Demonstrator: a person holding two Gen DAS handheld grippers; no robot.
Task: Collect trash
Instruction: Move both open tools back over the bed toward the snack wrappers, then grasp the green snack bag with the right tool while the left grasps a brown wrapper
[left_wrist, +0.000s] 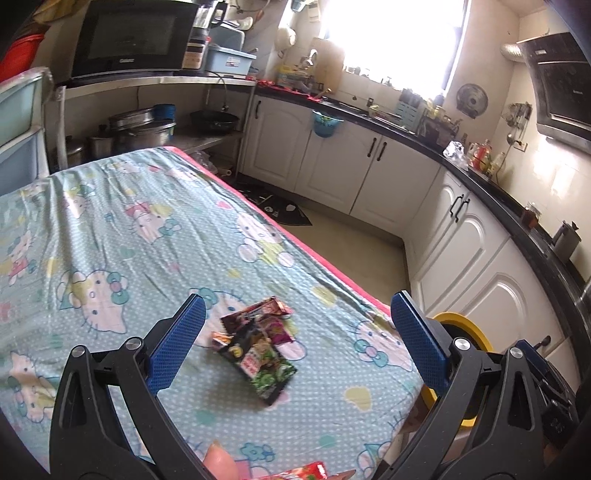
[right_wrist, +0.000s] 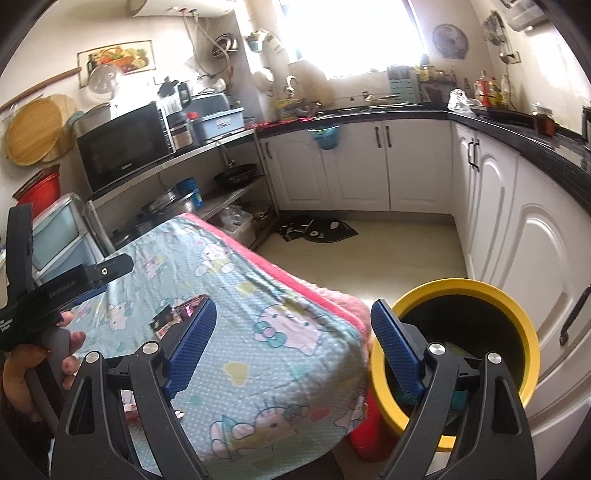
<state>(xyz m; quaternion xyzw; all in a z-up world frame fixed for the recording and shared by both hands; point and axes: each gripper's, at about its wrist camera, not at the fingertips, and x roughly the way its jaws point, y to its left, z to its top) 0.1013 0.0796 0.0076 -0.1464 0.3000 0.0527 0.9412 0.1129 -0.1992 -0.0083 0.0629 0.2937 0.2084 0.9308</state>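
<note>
Up close in the left wrist view, the left gripper (left_wrist: 297, 334) is hovering over a table covered with a blue cartoon-cat cloth (left_wrist: 122, 236), its blue-padded jaws standing wide apart and gripping nothing. A small heap of snack wrappers (left_wrist: 258, 350) is lying on the cloth between and just beyond the pads, touching neither. At the bottom edge a fingertip (left_wrist: 219, 463) is showing beside a red wrapper (left_wrist: 310, 472), only partly in frame. A yellow-rimmed bin (left_wrist: 467, 326) is peeking out behind the right-hand jaw, past the table edge. Turning to the right wrist view, the right gripper (right_wrist: 293, 339) is also standing with its jaws wide apart and empty, poised above the table corner. The bin (right_wrist: 458, 291) is sitting on the floor just beside that corner, near white cabinets (right_wrist: 535, 236), with something lying inside it. At the left, a hand (right_wrist: 55, 354) is holding the other gripper, and the wrappers (right_wrist: 173, 314) are partly hidden behind the left-hand jaw.
</note>
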